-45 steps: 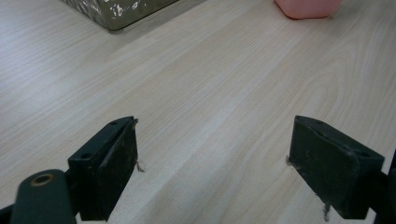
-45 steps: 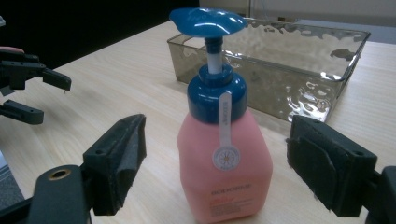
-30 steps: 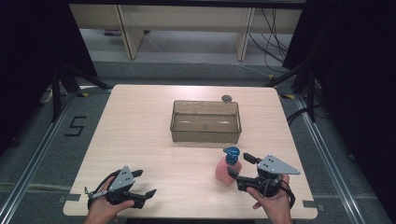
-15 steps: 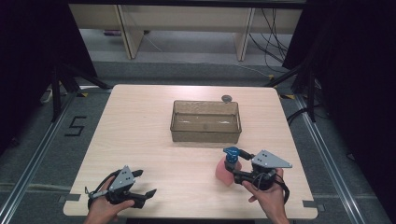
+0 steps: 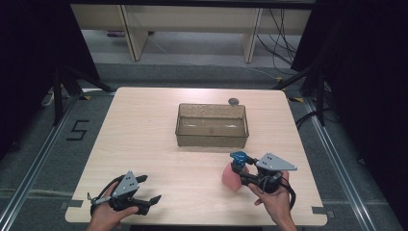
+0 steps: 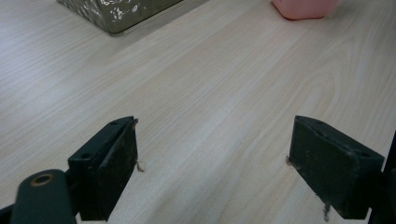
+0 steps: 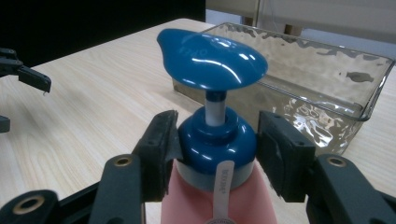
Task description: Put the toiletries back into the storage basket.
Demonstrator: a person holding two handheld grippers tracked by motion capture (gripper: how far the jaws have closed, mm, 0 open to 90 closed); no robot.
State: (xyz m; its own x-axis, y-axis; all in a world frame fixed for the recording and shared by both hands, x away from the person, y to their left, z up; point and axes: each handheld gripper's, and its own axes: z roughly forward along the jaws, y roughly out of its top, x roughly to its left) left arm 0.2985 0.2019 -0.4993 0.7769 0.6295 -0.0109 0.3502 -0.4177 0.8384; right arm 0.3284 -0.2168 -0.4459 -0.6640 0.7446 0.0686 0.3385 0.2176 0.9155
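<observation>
Your right gripper (image 7: 212, 149), its jaws just closing, clamps the blue collar of the upright pink pump bottle (image 5: 233, 174). The clear rectangular plastic bin (image 5: 211, 139) lies just beyond it, so carry it forward. Your left gripper (image 6: 212, 163) rests open, well apart.

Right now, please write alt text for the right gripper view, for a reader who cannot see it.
The right claw has just closed its black jaws on the blue collar of a pink pump bottle. Behind it, a clear plastic bin stands on the light wooden table.
</observation>
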